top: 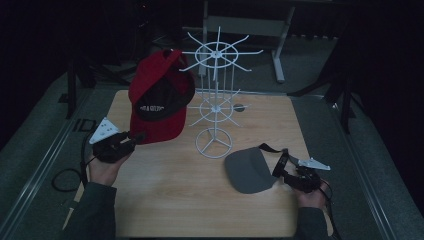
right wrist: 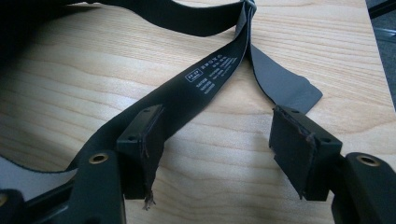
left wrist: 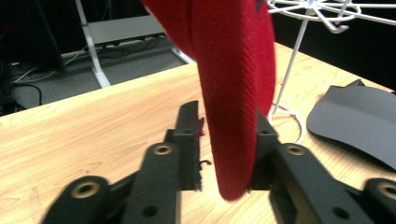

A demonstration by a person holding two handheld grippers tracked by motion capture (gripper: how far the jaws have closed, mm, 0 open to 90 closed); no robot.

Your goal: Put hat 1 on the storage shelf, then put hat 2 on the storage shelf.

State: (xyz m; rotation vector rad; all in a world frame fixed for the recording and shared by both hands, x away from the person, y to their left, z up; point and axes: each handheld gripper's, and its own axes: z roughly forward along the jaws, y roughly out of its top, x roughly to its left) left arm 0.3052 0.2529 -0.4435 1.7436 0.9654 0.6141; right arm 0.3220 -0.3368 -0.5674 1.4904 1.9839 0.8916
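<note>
Left gripper view: left tool (left wrist: pixel 224 140) parted around red cap (left wrist: pixel 233 93) brim, unpinched; back off straight, avoid tugging it off rack (top: pixel 215 100); right tool (right wrist: pixel 219 154) open over visor strap (right wrist: pixel 205 84)

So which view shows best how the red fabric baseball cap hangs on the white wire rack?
The high view: the red fabric baseball cap hangs whole from an upper arm of the white wire rack. The left gripper view shows just its brim between the jaws; the right gripper view looks elsewhere.
</note>
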